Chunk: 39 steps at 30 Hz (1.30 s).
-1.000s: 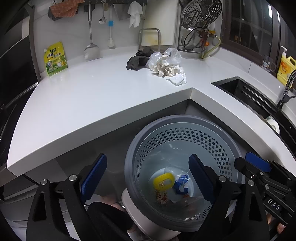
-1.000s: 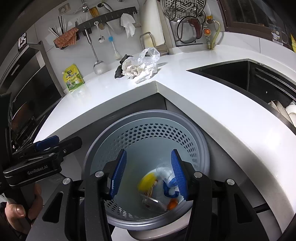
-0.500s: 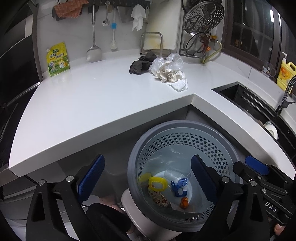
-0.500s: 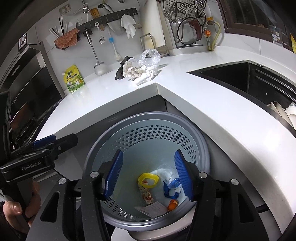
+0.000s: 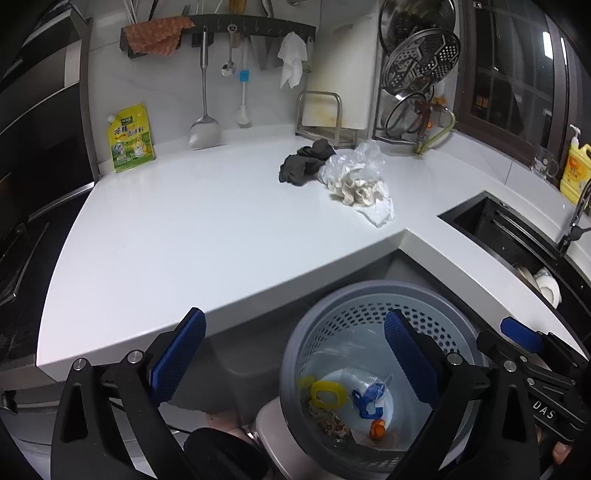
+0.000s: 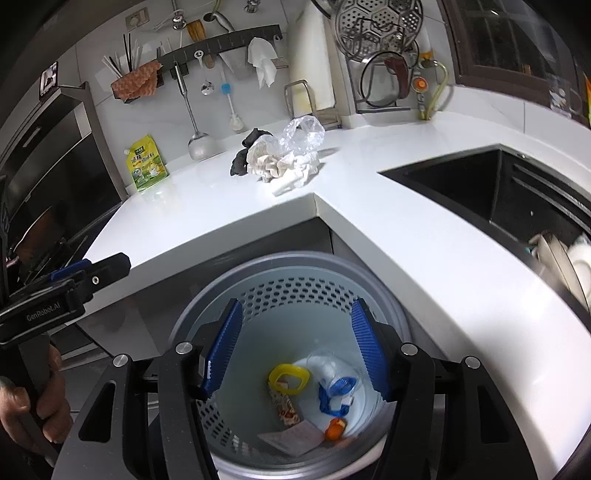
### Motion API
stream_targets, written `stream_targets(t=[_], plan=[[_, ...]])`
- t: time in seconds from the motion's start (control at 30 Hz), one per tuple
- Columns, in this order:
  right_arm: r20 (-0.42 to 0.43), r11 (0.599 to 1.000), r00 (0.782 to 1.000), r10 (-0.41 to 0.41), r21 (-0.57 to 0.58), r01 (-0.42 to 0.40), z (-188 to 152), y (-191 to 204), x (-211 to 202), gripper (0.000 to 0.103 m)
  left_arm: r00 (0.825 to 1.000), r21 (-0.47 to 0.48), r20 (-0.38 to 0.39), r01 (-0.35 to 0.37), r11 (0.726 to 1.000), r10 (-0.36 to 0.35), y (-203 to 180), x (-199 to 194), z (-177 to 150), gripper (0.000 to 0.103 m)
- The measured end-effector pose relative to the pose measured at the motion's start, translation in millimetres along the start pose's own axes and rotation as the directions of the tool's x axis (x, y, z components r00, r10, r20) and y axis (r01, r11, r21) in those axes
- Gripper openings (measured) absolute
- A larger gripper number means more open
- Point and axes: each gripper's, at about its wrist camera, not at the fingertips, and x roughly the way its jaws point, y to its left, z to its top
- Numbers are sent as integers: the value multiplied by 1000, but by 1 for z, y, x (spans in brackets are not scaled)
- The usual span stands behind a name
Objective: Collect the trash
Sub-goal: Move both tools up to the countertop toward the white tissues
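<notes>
A grey perforated bin (image 5: 369, 291) stands on the floor below the corner of the white counter (image 5: 221, 229). At its bottom lie a yellow ring (image 5: 327, 393), a blue plastic piece (image 5: 365, 400), an orange bit (image 5: 377, 430) and a printed wrapper (image 5: 332, 422). My left gripper (image 5: 293, 314) hangs over the bin's left rim, its jaws opening, with nothing between them. My right gripper (image 6: 296, 304) is over the bin (image 6: 288, 258), its jaws opening and empty. A crumpled pile of paper and clear plastic (image 5: 358, 177) lies on the counter beside a dark cloth (image 5: 303, 164).
A black sink (image 5: 498, 229) with dishes is cut into the counter on the right. A yellow pouch (image 5: 130, 138) leans on the back wall under a utensil rail (image 5: 221, 27). A yellow soap bottle (image 5: 574, 173) stands at the far right.
Both grippers have risen a little away from the bin and their jaws have widened. The yellow ring and other bits that were falling now lie still on the bin's bottom.
</notes>
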Motion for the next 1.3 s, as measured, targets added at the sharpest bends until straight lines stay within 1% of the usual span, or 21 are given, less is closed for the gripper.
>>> stream_targets(t=[0.17,0.53,0.7,0.83,1.03,1.13,1.3], plan=[[12,1000,1000,-3,-23,4,24,1,15,60,1000,-7,17,-14,1000,14,9,10,18,96],[-10,998,1000,-28,-52,27,82,0,70,60,999,-47,25,-28,999,29,19,57,63,96],[-18,996,999,-27,-80,26,108,3,97,60,1000,-55,13,-23,998,24,19,76,76,96],[-45,998,999,-10,-66,7,126,-1,118,60,999,-42,13,-35,999,36,18,88,83,96],[-86,996,996,-24,-89,16,140,1,147,60,999,-45,3,-40,998,40,21,101,91,96],[-109,994,993,-40,-106,28,141,3,159,60,999,-47,-5,-42,998,42,21,107,93,96],[-117,993,992,-45,-115,32,144,5,172,60,999,-50,-22,-38,998,37,19,117,94,96]])
